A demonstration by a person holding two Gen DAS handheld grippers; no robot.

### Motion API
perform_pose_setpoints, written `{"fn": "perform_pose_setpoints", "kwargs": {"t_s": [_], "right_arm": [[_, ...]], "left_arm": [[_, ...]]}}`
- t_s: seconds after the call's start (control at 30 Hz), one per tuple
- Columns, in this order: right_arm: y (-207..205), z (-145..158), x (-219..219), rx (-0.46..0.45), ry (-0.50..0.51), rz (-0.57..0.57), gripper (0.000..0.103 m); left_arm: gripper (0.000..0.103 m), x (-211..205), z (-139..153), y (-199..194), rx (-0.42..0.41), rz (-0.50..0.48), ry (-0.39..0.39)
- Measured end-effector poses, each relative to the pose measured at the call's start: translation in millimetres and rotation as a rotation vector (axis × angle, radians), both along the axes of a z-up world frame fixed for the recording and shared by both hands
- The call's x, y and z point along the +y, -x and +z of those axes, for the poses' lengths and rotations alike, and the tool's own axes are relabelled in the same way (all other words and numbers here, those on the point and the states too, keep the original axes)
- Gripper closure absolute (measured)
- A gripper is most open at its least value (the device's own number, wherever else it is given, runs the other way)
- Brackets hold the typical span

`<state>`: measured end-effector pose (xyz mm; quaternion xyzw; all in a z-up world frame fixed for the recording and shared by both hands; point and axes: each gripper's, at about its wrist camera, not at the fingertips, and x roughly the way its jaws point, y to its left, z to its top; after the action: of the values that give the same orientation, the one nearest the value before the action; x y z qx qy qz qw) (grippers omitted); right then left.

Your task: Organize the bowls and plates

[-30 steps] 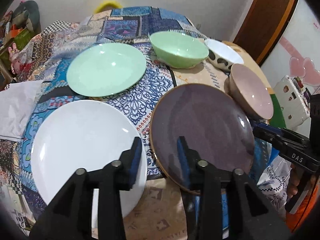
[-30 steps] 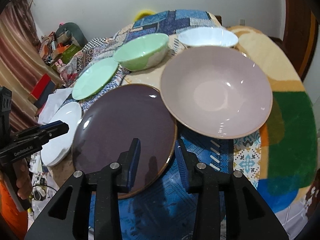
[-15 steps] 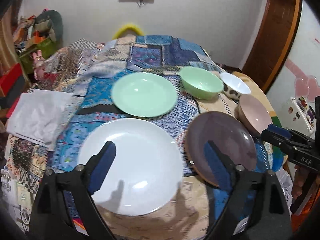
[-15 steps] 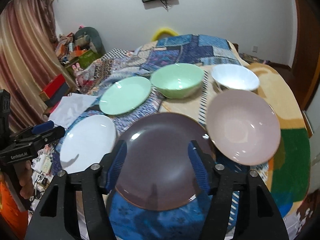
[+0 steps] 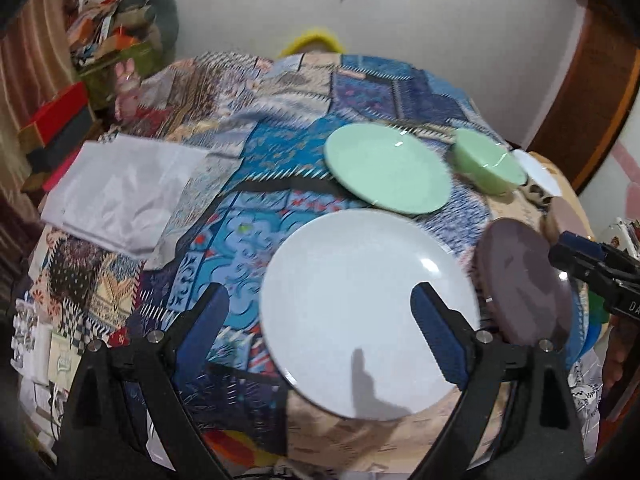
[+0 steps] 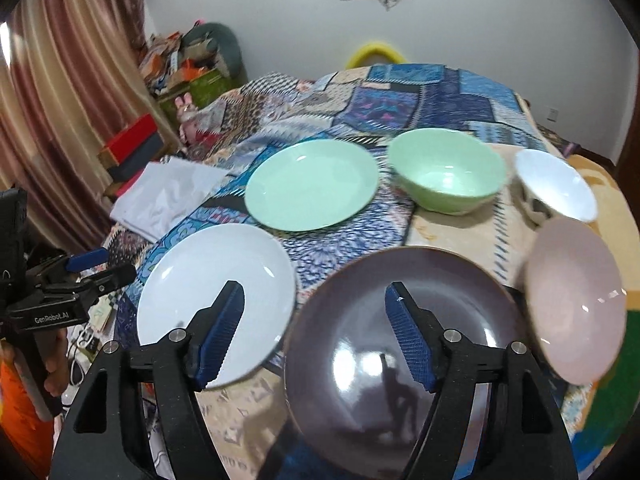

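two grippers hover, nothing clamped: left gripper [image 5: 320,316] gaping over white plate [image 5: 368,304], right gripper [image 6: 316,328] opening over purple plate [image 6: 400,360].

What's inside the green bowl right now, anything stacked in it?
Nothing is stacked in the green bowl: its inside shows bare, glossy green down to the bottom. Its near inner wall is hidden by its rim, and what lies under it on the patchwork cloth is covered.

Both tongs, left [image 5: 318,320] & right [image 6: 314,330], pulled back from dark plate [image 6: 400,344]; jaws wider, right opening.
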<state>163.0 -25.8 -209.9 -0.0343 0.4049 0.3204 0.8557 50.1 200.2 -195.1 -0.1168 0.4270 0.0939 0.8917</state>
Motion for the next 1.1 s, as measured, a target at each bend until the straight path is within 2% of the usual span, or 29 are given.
{"fn": "perform_pose_setpoints", "kwargs": {"t_s": [0.13,0.2,0.37,0.6,0.67,0.9,0.97,1.1], "right_arm": [[-8,-11,20,0.035,0.013,0.050,0.034],[-13,-17,30,0.050,0.030,0.068,0.040],[-23,-30,48,0.090,0.074,0.113,0.056],[-34,-46,59,0.148,0.118,0.139,0.073],[-38,-49,60,0.162,0.127,0.145,0.074],[-44,-56,68,0.186,0.159,0.173,0.081],[-45,-58,69,0.192,0.165,0.179,0.081],[-46,-64,71,0.213,0.175,0.191,0.082]], "left_arm": [[0.010,17,-15,0,0.029,0.017,0.014],[0.011,24,-22,1,0.045,0.023,0.029],[0.033,36,-40,0,0.094,0.030,0.080],[0.051,40,-56,3,0.126,0.020,0.142],[0.056,38,-59,4,0.135,0.013,0.155],[0.058,33,-65,5,0.146,-0.011,0.185],[0.063,31,-67,5,0.151,-0.023,0.192],[0.065,27,-69,6,0.155,-0.033,0.209]]}}
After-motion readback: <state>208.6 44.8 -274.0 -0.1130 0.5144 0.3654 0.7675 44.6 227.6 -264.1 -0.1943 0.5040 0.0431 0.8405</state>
